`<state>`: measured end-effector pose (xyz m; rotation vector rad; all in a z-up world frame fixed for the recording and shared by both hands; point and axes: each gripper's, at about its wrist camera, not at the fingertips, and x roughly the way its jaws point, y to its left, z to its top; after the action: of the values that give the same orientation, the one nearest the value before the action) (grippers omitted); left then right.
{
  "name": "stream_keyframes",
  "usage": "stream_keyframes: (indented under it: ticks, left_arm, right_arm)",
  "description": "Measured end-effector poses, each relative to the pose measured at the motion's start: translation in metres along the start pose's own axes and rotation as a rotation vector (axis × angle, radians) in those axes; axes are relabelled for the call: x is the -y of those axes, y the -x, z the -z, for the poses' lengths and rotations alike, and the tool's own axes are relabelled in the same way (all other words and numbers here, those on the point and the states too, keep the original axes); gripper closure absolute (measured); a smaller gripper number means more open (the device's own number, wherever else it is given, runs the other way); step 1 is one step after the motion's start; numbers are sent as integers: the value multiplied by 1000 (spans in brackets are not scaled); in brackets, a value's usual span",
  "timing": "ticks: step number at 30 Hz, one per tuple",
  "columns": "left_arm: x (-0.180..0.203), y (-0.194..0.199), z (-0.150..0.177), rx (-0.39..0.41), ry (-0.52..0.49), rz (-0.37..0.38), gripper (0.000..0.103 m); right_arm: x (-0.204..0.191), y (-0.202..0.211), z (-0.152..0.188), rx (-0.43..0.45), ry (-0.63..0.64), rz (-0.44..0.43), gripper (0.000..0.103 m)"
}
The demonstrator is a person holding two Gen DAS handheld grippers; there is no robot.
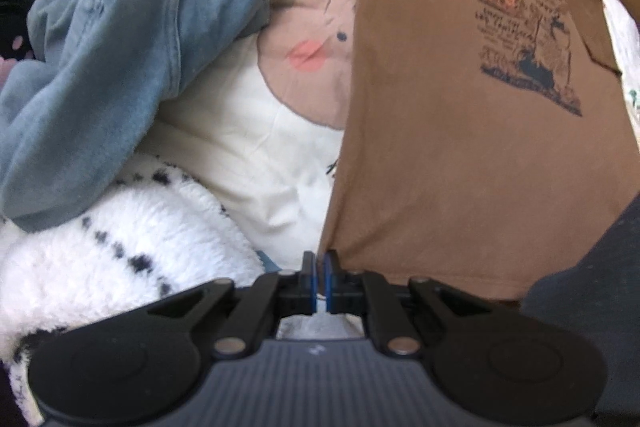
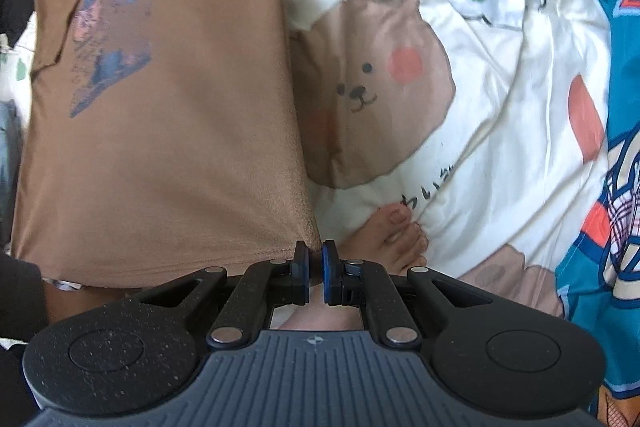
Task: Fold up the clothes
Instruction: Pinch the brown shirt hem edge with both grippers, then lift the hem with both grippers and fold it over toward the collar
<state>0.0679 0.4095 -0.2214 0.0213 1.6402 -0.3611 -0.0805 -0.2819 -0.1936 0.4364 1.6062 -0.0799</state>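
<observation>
A brown T-shirt [image 1: 460, 147] with a dark blue and orange print lies stretched on a white bear-print bedspread [image 1: 256, 147], sleeves folded in. My left gripper [image 1: 321, 259] is shut on the shirt's lower left hem corner. In the right wrist view the same brown T-shirt [image 2: 160, 127] fills the left half, and my right gripper [image 2: 314, 253] is shut on its lower right hem corner. The hem runs between the two grippers, lifted slightly off the bed.
A crumpled blue denim garment [image 1: 120, 47] and a white fluffy spotted blanket [image 1: 120, 247] lie left of the shirt. A person's bare foot [image 2: 394, 239] rests on the bedspread [image 2: 500, 107] just beyond my right gripper. A teal printed garment [image 2: 612, 187] lies at the far right.
</observation>
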Motion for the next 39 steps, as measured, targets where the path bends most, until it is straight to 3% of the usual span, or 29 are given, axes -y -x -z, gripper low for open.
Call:
stream_keyframes:
  ticks: [10, 25, 35, 39]
  left_arm:
    - [3, 26, -7, 71, 31, 33, 100]
    - [7, 79, -69, 208, 57, 81, 100]
    - [26, 109, -112, 295, 40, 109, 100]
    - [33, 120, -123, 308, 47, 95, 100]
  right_arm:
    - [-14, 36, -7, 101, 59, -25, 99]
    - [-36, 90, -36, 228, 106, -50, 99]
    - [-52, 123, -90, 205, 103, -1, 99]
    - [-55, 125, -115, 196, 82, -28, 99]
